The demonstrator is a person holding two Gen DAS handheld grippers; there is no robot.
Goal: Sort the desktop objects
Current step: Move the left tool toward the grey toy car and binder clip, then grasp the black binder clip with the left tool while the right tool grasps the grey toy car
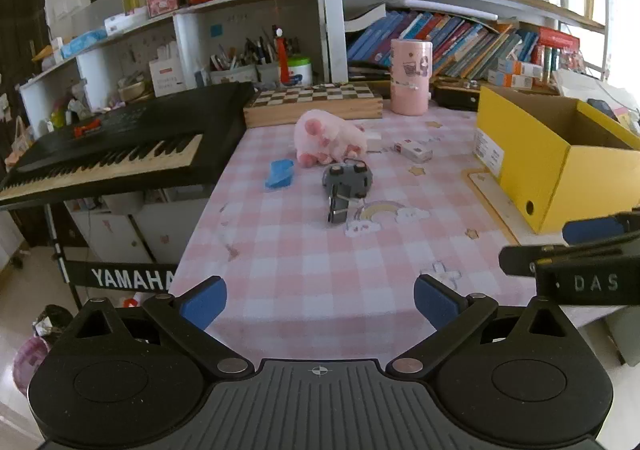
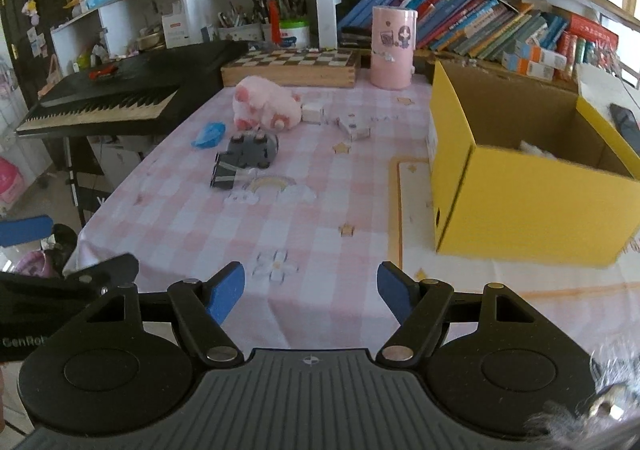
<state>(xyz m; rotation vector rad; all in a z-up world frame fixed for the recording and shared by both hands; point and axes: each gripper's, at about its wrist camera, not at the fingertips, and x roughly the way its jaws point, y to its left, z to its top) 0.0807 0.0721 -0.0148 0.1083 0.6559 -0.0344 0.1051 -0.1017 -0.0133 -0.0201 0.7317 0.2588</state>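
Mostly we are still sorting: pink plush point(image 2: 266, 104), toy car point(image 2: 250, 150), blue item point(image 2: 208, 135) and small cartons point(image 2: 354, 126) lying on the desk point(image 2: 320, 210); the yellow box point(image 2: 520, 202) is holding one pale item; left gripper point(image 1: 320, 302) and right gripper point(image 2: 310, 292) are gaping, empty.

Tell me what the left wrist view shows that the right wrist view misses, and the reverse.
Only the left wrist view: the YAMAHA lettering on the keyboard stand.

Only the right wrist view: the inside of the yellow box, with something white at its bottom.

Both: the pink plush toy, the grey toy car, the blue item, the chessboard box and the pink cylinder. Both grippers, left and right, are open and empty.
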